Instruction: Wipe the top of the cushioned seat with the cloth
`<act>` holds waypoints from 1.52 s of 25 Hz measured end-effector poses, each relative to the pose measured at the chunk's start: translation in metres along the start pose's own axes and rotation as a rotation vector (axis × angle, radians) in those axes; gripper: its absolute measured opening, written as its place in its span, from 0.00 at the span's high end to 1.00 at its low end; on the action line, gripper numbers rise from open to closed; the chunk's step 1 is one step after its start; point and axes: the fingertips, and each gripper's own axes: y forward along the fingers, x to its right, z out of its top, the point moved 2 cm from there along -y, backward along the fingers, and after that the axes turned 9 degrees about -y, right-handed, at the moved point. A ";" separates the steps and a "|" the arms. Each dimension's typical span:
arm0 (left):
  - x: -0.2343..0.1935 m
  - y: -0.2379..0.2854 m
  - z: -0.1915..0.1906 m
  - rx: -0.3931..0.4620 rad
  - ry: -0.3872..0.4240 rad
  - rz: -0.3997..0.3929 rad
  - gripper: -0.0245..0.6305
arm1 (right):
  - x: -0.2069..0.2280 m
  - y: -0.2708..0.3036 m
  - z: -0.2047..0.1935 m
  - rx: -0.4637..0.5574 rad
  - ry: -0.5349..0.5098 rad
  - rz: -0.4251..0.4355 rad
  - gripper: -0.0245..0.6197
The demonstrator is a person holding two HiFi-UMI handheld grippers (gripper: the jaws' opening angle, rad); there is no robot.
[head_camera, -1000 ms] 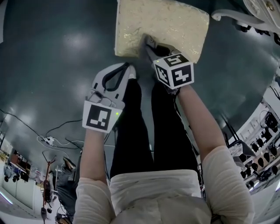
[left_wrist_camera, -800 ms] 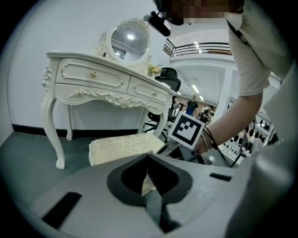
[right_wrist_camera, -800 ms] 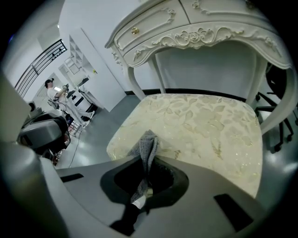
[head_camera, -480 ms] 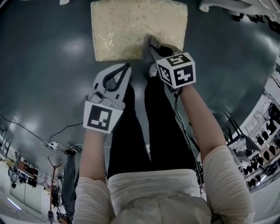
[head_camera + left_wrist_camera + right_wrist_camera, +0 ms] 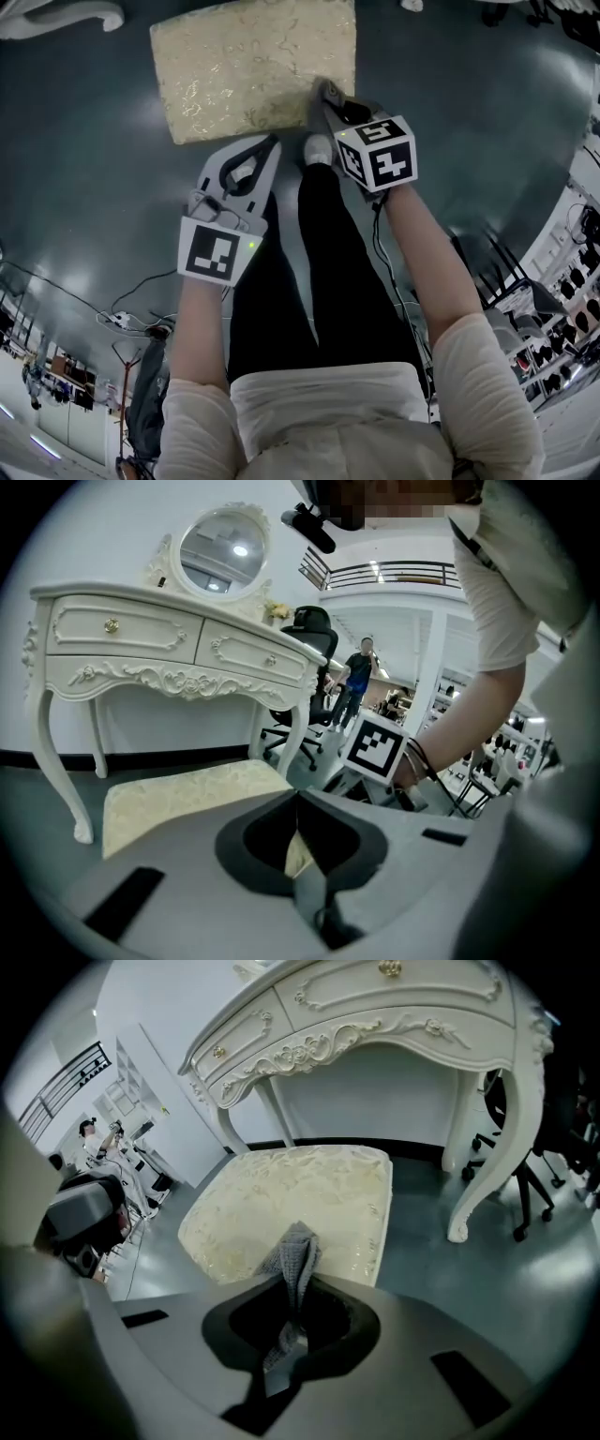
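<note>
The cushioned seat point(image 5: 253, 70), pale gold with a leaf pattern, lies low on the dark floor at the top of the head view. My right gripper point(image 5: 325, 94) hovers at the seat's near right edge, shut on a grey knitted cloth point(image 5: 296, 1258) that sticks up between its jaws above the seat point(image 5: 291, 1199). My left gripper point(image 5: 272, 142) hangs lower and nearer to me, just short of the seat's near edge, with its jaws shut and nothing in them. From the left gripper point(image 5: 298, 806) the seat point(image 5: 178, 794) shows ahead and to the left.
A white carved dressing table point(image 5: 375, 1016) with drawers and a round mirror point(image 5: 223, 544) stands over the seat, one leg point(image 5: 487, 1176) to the right. Office chairs point(image 5: 305, 630) and a distant person point(image 5: 356, 672) are beyond. Cables point(image 5: 122, 319) lie on the floor. My own legs point(image 5: 309, 262) are below.
In the head view the seat has slid from the upper right to the upper left. The right gripper with the cloth now sits at its near right corner. The left gripper has barely moved.
</note>
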 end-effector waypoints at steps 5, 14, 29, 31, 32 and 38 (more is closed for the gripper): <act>0.018 0.014 0.006 0.007 -0.001 -0.015 0.96 | 0.019 -0.012 -0.018 -0.007 0.009 -0.017 0.92; 0.034 0.028 0.012 0.007 0.001 0.001 0.96 | 0.055 -0.019 -0.040 -0.056 0.028 -0.063 0.92; 0.030 -0.036 0.105 0.122 0.087 0.052 0.96 | 0.009 -0.115 0.057 0.159 -0.074 -0.085 0.92; 0.029 -0.054 0.127 0.149 0.099 0.065 0.96 | -0.004 -0.134 0.074 0.202 -0.066 -0.092 0.92; 0.029 -0.064 0.137 0.161 0.109 0.071 0.96 | -0.012 -0.143 0.083 0.226 -0.058 -0.096 0.92; 0.040 -0.127 0.201 0.235 0.175 0.108 0.96 | -0.061 -0.201 0.148 0.381 -0.070 -0.098 0.92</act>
